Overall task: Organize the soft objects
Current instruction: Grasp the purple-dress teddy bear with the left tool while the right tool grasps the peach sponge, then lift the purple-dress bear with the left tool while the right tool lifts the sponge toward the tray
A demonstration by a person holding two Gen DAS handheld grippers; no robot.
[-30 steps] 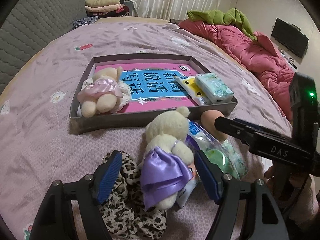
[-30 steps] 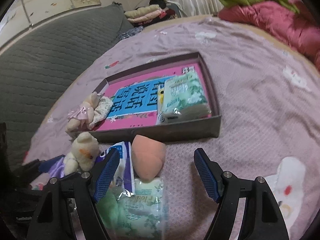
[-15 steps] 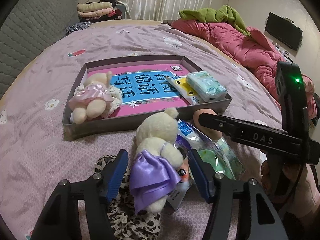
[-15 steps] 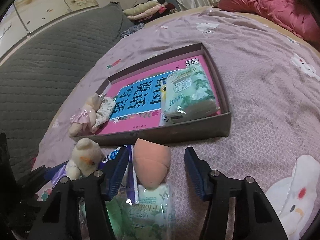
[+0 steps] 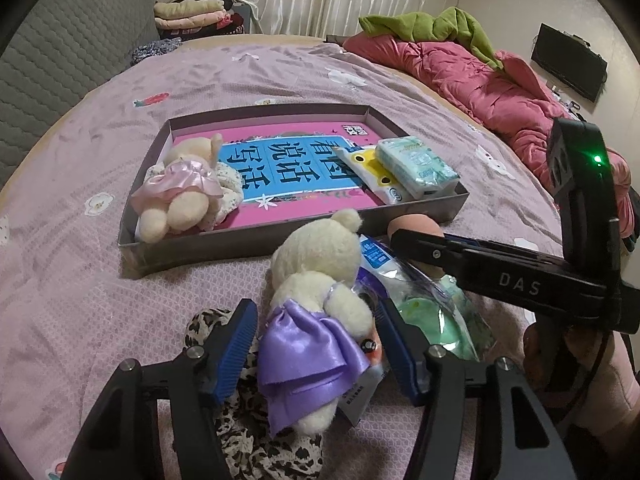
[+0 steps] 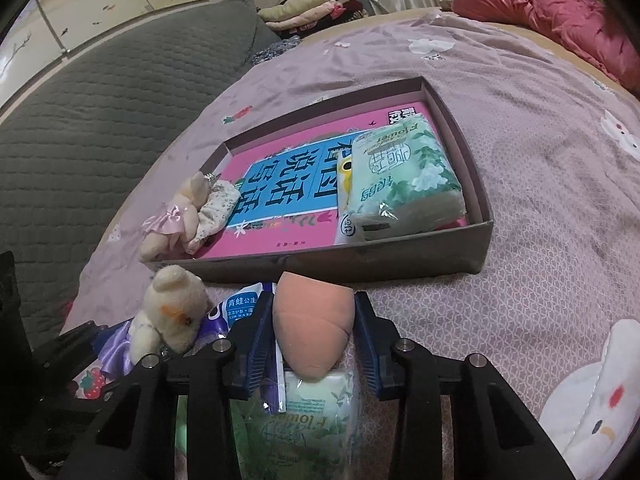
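A cream bear in a purple dress lies on the pink bedspread, partly on a leopard-print cloth. My left gripper straddles the bear's body, both pads against its sides. My right gripper is shut on a peach sponge, which rests on a green tissue pack. The sponge also shows behind the right gripper's arm in the left wrist view. Beyond stands a shallow grey tray holding a pink-dressed bear, a tissue pack and a pink book.
A blue-and-white packet lies between the bear and the sponge. A red quilt with a green cloth on it fills the far right. A grey quilted headboard runs along the left. A person's hand holds the right gripper.
The right jaws closed from wide apart onto the peach sponge. The left jaws narrowed around the purple-dressed bear. Both hands stayed nearly in place.
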